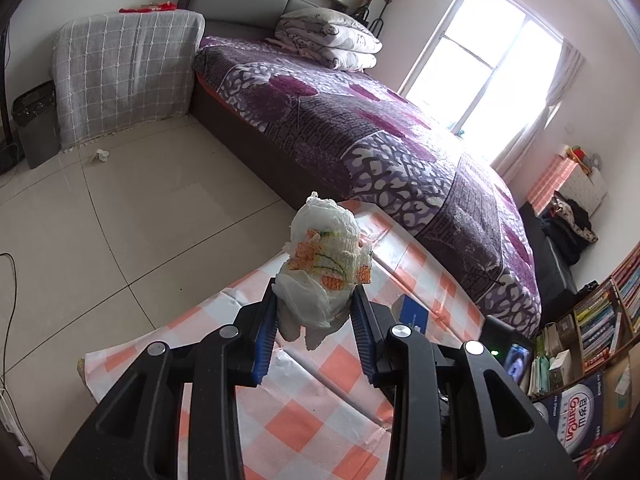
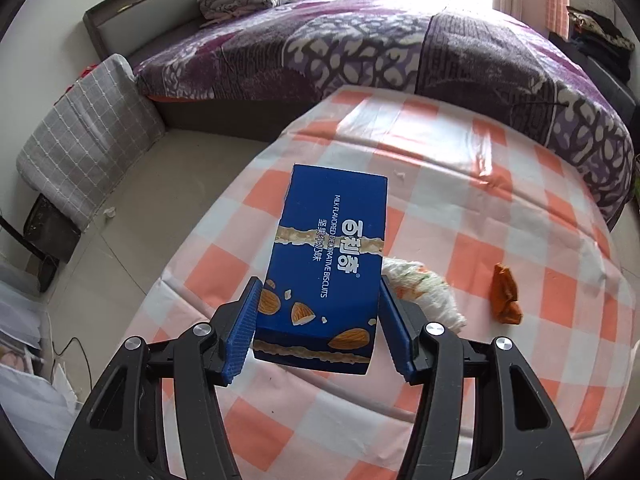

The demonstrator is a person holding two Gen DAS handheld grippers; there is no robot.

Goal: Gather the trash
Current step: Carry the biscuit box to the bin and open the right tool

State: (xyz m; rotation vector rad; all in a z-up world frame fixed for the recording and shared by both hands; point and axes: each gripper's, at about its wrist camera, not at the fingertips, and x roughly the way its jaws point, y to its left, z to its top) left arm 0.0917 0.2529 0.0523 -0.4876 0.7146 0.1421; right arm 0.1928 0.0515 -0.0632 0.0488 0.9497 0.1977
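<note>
Left gripper [image 1: 314,312] pinches a rolled white diaper [image 1: 326,264] above the orange-checked table [image 1: 304,420], right gripper [image 2: 318,320] clamps both pads on a blue biscuit box [image 2: 332,256] lifted off the cloth, orange wrapper [image 2: 506,294] lying at the box's 3 o'clock.

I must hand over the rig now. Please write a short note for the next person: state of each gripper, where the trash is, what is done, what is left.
Left gripper: shut on the rolled white diaper with orange print, held above the orange-and-white checked tablecloth.
Right gripper: shut on the blue cardboard biscuit box, lifted off the cloth.
Still lying on the cloth: a crumpled orange wrapper and a tiny white scrap.
On the floor: a small white paper wad near the dark waste bin.
Done: two pieces picked up. Left: drop both in the bin, then collect the rest.
</note>
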